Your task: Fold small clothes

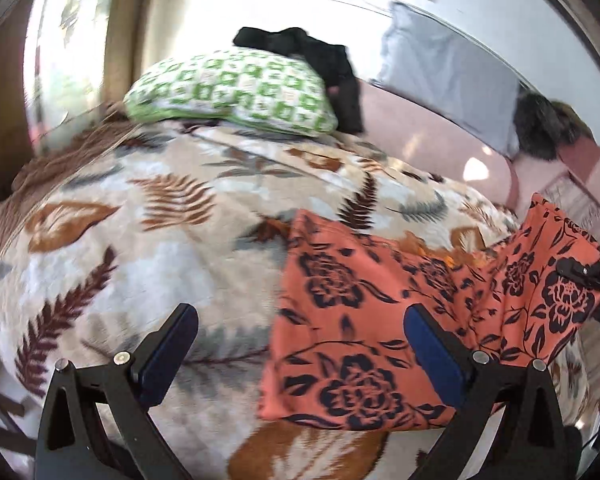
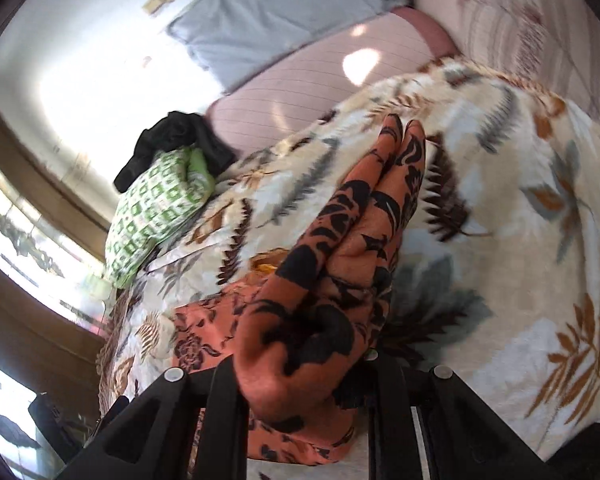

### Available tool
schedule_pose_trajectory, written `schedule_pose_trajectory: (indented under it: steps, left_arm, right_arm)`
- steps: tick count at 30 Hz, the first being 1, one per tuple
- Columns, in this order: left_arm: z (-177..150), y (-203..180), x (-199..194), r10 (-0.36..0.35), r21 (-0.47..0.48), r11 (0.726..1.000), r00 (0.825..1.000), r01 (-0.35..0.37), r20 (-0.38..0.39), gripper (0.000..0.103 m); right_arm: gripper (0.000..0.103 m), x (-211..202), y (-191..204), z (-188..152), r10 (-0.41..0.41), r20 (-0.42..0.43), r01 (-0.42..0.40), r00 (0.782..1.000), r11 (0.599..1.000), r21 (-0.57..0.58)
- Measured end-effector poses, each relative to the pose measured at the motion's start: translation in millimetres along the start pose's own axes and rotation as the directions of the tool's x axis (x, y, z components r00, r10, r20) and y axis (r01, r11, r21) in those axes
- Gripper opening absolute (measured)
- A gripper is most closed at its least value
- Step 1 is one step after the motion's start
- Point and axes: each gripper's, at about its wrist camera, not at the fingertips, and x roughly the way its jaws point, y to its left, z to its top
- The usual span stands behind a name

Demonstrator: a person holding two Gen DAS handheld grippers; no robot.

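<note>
An orange garment with a dark floral print (image 1: 352,312) lies on a leaf-patterned blanket (image 1: 140,216) on a bed. My left gripper (image 1: 300,344) is open above the garment's left edge, its right finger (image 1: 432,344) over the cloth. My right gripper (image 2: 304,392) is shut on a bunched fold of the orange garment (image 2: 340,264) and holds it lifted off the blanket (image 2: 500,240). The right gripper also shows in the left wrist view (image 1: 592,276), holding the garment's raised right side.
A green-and-white pillow (image 1: 232,92) with a black cloth (image 1: 328,64) on it lies at the bed's far end. A pink sheet (image 1: 420,136) and a grey pillow (image 1: 452,68) lie beside the wall. A window is at the left.
</note>
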Motion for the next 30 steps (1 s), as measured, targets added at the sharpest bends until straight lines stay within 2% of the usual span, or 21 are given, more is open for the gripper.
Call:
schedule_pose_trajectory:
  steps: [3,5,6,7,8,10,13,16,18,19,20,21,22,23,25,27,30]
  left_arm:
    - [-13,56,14,0.036,-0.136,0.990,0.999,-0.041,-0.039,0.102]
    - [-24,81,24,0.043,-0.215,0.975,0.996,-0.059,-0.076,0.102]
    - [-24,90,28,0.017,-0.263,0.964,0.995,-0.042,-0.096,0.102]
    - [-25,96,27,-0.010,-0.288,0.958,0.996,-0.015,-0.084,0.102]
    - [-26,98,25,-0.003,-0.291,0.957,0.998,-0.018,-0.070,0.102]
    - [-28,102,21,-0.003,-0.295,0.955,0.998,-0.016,-0.063,0.102]
    - [-28,102,22,-0.010,-0.297,0.955,0.998,-0.007,-0.058,0.102]
    - [-26,101,22,-0.025,-0.288,0.958,0.998,0.009,-0.052,0.102]
    - [-25,101,23,-0.024,-0.282,0.960,0.998,0.009,-0.051,0.102]
    - [-26,101,22,-0.022,-0.283,0.959,0.999,0.007,-0.050,0.102]
    - [-26,102,21,-0.020,-0.285,0.959,0.999,0.006,-0.048,0.102]
    - [-27,103,19,-0.017,-0.287,0.958,0.999,0.004,-0.043,0.102]
    - [-27,103,18,-0.013,-0.285,0.958,0.999,0.001,-0.039,0.102]
    - [-27,102,16,-0.009,-0.280,0.960,0.999,-0.001,-0.034,0.102]
    - [-27,97,15,-0.016,-0.261,0.965,0.999,0.008,-0.031,0.102]
    - [-26,85,12,-0.057,-0.229,0.972,0.997,0.046,-0.042,0.102]
    - [-23,49,1,-0.164,-0.162,0.975,0.986,0.155,-0.042,0.102]
  right_arm:
    - [0.017,36,74,-23,0.083,-0.075,-0.090,0.994,0.991,-0.096]
    - [0.018,82,109,-52,0.100,-0.177,-0.123,0.979,0.985,-0.124]
    - [0.018,110,119,-70,0.093,-0.242,-0.129,0.966,0.982,-0.137]
    - [0.018,139,126,-91,0.057,-0.320,-0.115,0.946,0.980,-0.164]
    - [0.018,169,126,-112,0.025,-0.401,-0.099,0.916,0.981,-0.167]
    - [0.018,171,128,-120,0.018,-0.361,-0.086,0.932,0.981,-0.172]
    - [0.018,155,136,-99,0.033,-0.350,-0.096,0.936,0.981,-0.166]
    - [0.019,137,142,-86,0.044,-0.308,-0.101,0.950,0.980,-0.171]
    - [0.025,143,146,-97,0.029,-0.339,-0.098,0.940,0.977,-0.190]
    - [0.035,155,146,-107,0.040,-0.386,-0.118,0.922,0.976,-0.181]
    - [0.040,165,142,-117,0.095,-0.444,-0.171,0.891,0.976,-0.134]
    - [0.047,166,135,-123,0.164,-0.461,-0.221,0.872,0.973,-0.071]
    - [0.054,164,127,-125,0.224,-0.450,-0.259,0.864,0.966,-0.015]
    - [0.056,160,120,-121,0.264,-0.445,-0.282,0.856,0.959,0.028]
    - [0.065,149,111,-115,0.313,-0.451,-0.322,0.836,0.945,0.060]
    - [0.069,134,105,-110,0.322,-0.442,-0.338,0.837,0.940,0.044]
    - [0.069,103,80,-106,0.342,-0.371,-0.351,0.863,0.935,0.046]
